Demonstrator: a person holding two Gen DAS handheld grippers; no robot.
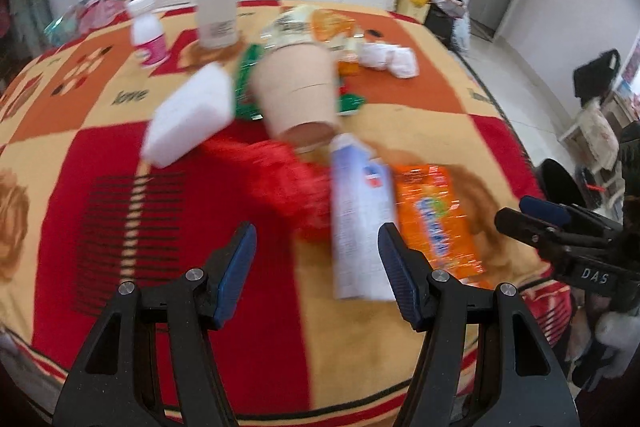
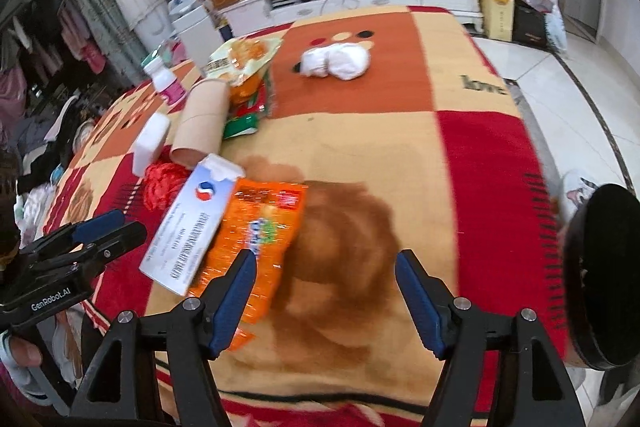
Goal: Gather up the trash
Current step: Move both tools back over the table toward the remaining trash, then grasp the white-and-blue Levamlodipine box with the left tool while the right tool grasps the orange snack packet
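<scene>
The left gripper (image 1: 317, 241) hangs over the blanket-covered tabletop (image 1: 100, 155) with its jaws spread wide and nothing between them. Just ahead, a white medicine box (image 1: 360, 223) lies lengthwise, its near end beside the gripper's right-hand finger, with an orange snack packet (image 1: 436, 219) touching its right side. Crumpled red plastic (image 1: 280, 179) sits left of the box. Beyond it a brown paper cup (image 1: 298, 91) lies tipped over, a white foam block (image 1: 188, 115) to its left. Farther back stand a pink-labelled bottle (image 1: 148, 33) and a tall white container (image 1: 216, 1); crumpled white tissue (image 1: 390, 59) lies to the right. The right gripper (image 1: 560, 231) enters at the right edge.
</scene>
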